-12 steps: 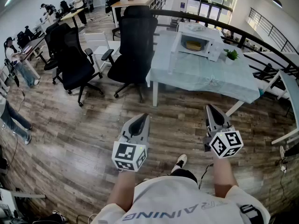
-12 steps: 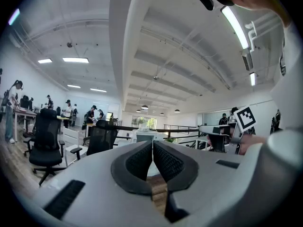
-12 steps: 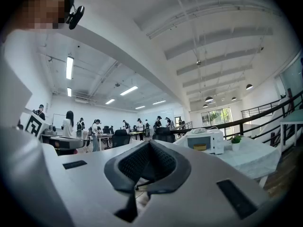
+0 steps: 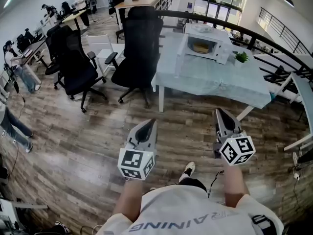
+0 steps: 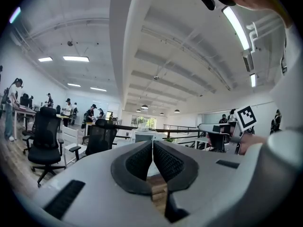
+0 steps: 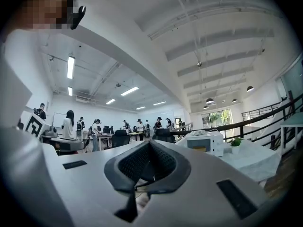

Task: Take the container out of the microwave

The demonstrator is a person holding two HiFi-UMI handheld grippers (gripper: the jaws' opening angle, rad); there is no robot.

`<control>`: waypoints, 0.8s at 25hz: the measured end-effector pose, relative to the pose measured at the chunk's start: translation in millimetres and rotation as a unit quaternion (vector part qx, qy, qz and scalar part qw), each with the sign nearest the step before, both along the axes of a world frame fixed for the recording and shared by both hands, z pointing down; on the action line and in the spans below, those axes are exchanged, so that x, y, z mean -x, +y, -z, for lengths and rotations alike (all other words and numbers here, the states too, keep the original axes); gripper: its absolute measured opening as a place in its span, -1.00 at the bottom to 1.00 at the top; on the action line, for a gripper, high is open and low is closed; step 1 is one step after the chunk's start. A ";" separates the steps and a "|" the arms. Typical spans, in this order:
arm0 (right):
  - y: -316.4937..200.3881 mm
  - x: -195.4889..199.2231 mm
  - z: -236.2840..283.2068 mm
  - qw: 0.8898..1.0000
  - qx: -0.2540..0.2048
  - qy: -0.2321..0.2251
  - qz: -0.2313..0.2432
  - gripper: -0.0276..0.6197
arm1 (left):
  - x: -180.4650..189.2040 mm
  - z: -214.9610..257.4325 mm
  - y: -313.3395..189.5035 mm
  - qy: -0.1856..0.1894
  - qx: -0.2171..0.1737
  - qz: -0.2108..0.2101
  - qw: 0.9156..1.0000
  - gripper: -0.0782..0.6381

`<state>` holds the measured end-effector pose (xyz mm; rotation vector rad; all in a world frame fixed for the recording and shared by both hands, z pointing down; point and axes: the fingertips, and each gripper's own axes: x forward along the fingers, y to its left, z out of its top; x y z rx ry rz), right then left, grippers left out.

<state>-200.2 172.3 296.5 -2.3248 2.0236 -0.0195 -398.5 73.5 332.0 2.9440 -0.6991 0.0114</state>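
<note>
A white microwave (image 4: 205, 44) stands on a table with a pale cloth (image 4: 215, 80), far ahead of me. Its door looks swung open to the right, and a yellowish container (image 4: 201, 47) shows inside. In the right gripper view the microwave (image 6: 205, 143) and the container (image 6: 200, 149) are small and distant. My left gripper (image 4: 148, 123) and right gripper (image 4: 218, 113) hang low over the wooden floor, well short of the table. Both are shut with nothing between the jaws. In the left gripper view the jaws touch along their length at the left gripper (image 5: 152, 148).
Two black office chairs (image 4: 139, 48) (image 4: 78, 62) stand left of the table. A small green plant (image 4: 242, 57) sits beside the microwave. A curved black railing (image 4: 274, 40) runs behind the table. People work at desks at the far left (image 4: 19, 58). My foot (image 4: 187, 169) is on the floor.
The table and microwave have shifted very slightly up in the head view. Both grippers keep the same pose and stay shut.
</note>
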 end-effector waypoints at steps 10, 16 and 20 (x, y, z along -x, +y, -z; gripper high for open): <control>3.0 -13.7 10.8 0.999 -0.032 -0.005 -0.005 -0.85 | -23.1 -12.9 0.1 0.004 0.020 -0.014 1.000 -0.68; -14.1 -54.5 2.6 1.000 -0.016 -0.004 0.005 -0.85 | -62.6 -15.1 -16.7 0.004 0.025 -0.008 1.000 -0.68; -30.7 -91.6 2.8 1.000 -0.013 -0.007 0.012 -0.85 | -99.4 -12.9 -30.4 0.001 0.024 -0.009 1.000 -0.68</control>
